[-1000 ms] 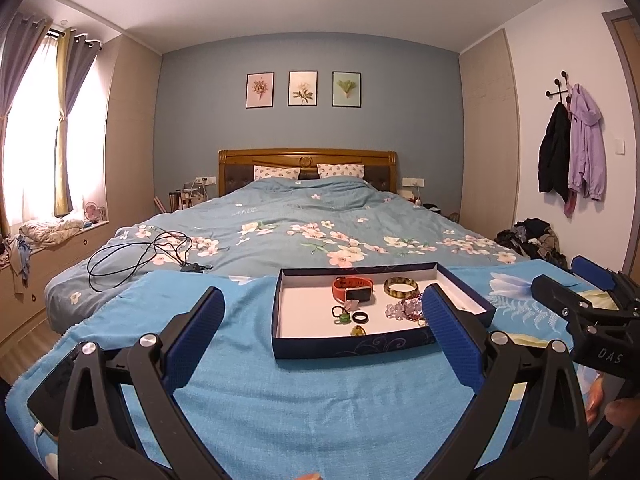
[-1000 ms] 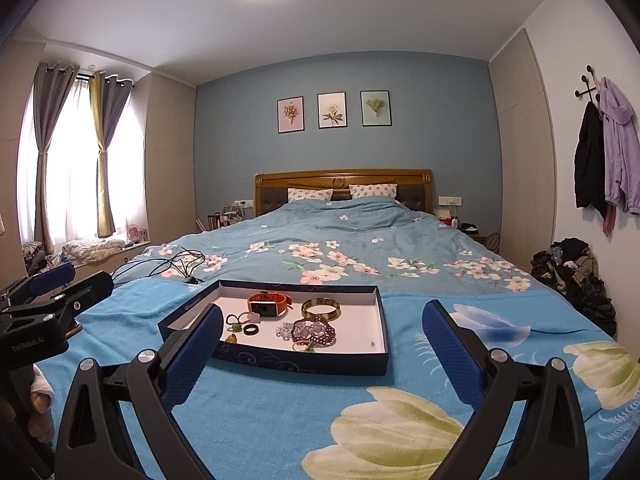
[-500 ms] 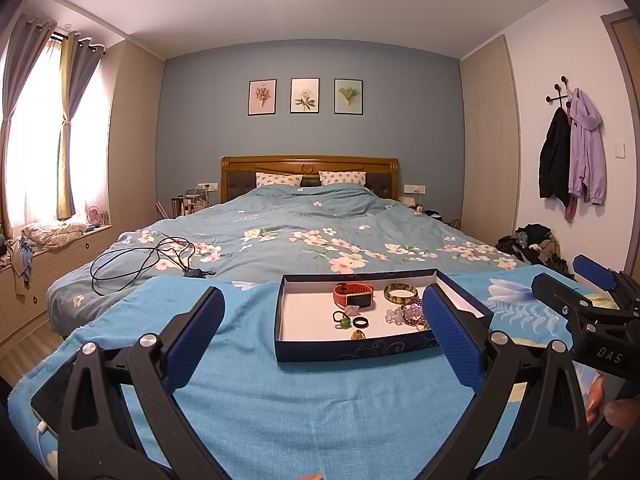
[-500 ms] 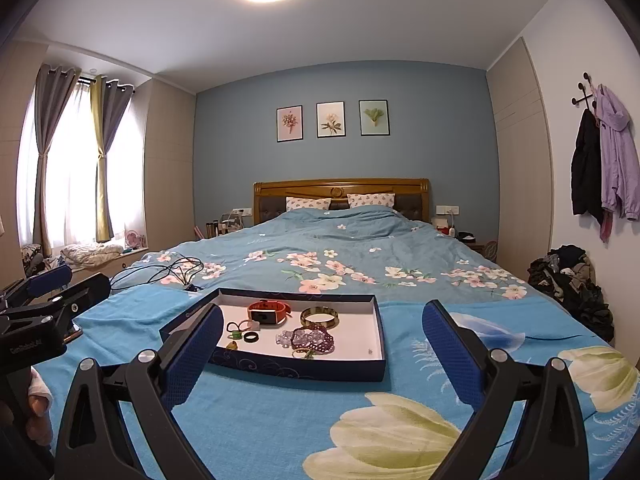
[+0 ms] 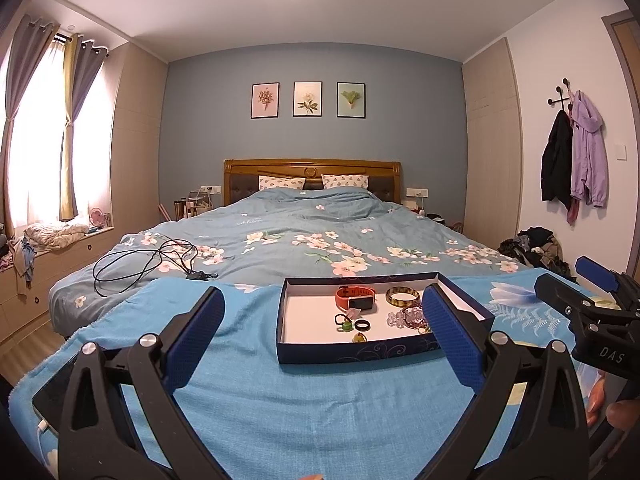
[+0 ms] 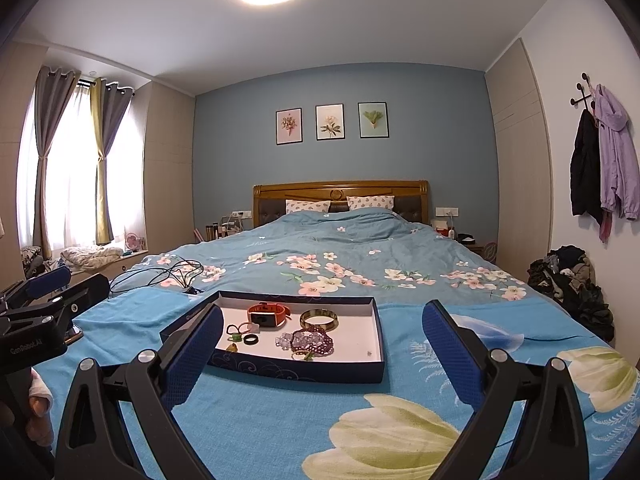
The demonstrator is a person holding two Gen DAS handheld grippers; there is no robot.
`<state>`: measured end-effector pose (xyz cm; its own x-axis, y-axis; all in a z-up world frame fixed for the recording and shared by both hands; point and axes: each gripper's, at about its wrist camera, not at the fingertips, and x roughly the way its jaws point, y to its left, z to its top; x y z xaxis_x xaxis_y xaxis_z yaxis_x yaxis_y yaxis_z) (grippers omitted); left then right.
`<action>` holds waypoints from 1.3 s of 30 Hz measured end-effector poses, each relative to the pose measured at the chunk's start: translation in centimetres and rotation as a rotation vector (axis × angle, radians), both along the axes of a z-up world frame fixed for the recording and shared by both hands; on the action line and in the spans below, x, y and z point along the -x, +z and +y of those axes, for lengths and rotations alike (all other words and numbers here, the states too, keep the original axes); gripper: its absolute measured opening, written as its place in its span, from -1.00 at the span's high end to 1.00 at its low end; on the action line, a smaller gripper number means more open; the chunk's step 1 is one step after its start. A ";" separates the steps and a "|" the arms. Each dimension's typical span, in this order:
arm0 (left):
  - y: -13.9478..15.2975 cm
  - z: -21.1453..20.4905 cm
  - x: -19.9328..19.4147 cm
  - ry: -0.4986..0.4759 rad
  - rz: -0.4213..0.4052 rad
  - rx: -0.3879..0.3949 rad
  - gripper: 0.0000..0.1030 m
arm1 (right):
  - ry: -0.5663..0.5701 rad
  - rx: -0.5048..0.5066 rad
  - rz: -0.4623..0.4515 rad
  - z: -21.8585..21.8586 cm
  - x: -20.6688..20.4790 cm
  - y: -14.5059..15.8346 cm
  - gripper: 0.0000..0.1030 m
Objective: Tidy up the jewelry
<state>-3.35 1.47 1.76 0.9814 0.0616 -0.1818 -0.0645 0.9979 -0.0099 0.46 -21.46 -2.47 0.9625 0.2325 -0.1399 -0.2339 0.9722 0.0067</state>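
A shallow navy box (image 5: 344,354) (image 6: 296,370) with a white floor lies on the blue towel at the foot of the bed. Inside lie an orange wristband (image 5: 355,297) (image 6: 267,314), an amber bangle (image 5: 403,297) (image 6: 319,319), a purple bead bracelet (image 5: 412,316) (image 6: 312,341), a black ring (image 5: 361,325) (image 6: 251,339) and small green pieces (image 5: 345,325) (image 6: 235,336). My left gripper (image 5: 322,332) is open, short of the box. My right gripper (image 6: 322,344) is open too, its left finger overlapping the box's near left corner in the picture.
A black cable (image 5: 148,264) sprawls on the floral duvet to the left. A phone (image 5: 60,394) lies on the towel at the near left. Clothes are piled on the floor (image 6: 572,280) at the right, and coats (image 6: 600,168) hang on the wall.
Both cameras have tilted up a little, so the box and bed sit lower in each picture. The grippers stay open and the jewelry has not moved.
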 end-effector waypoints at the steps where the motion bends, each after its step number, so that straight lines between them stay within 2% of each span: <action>1: 0.0 0.0 0.0 0.001 0.000 0.001 -0.89 | 0.001 -0.001 0.000 0.0 0.0 0.0 -0.87; 39: -0.4 0.0 -0.5 0.008 0.016 0.009 -0.89 | 0.001 -0.001 0.003 0.1 -0.1 0.0 -0.87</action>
<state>-2.82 1.48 1.35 0.9778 0.0675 -0.1985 -0.0725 0.9972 -0.0181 0.59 -21.32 -2.49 0.9619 0.2337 -0.1422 -0.2349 0.9720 0.0088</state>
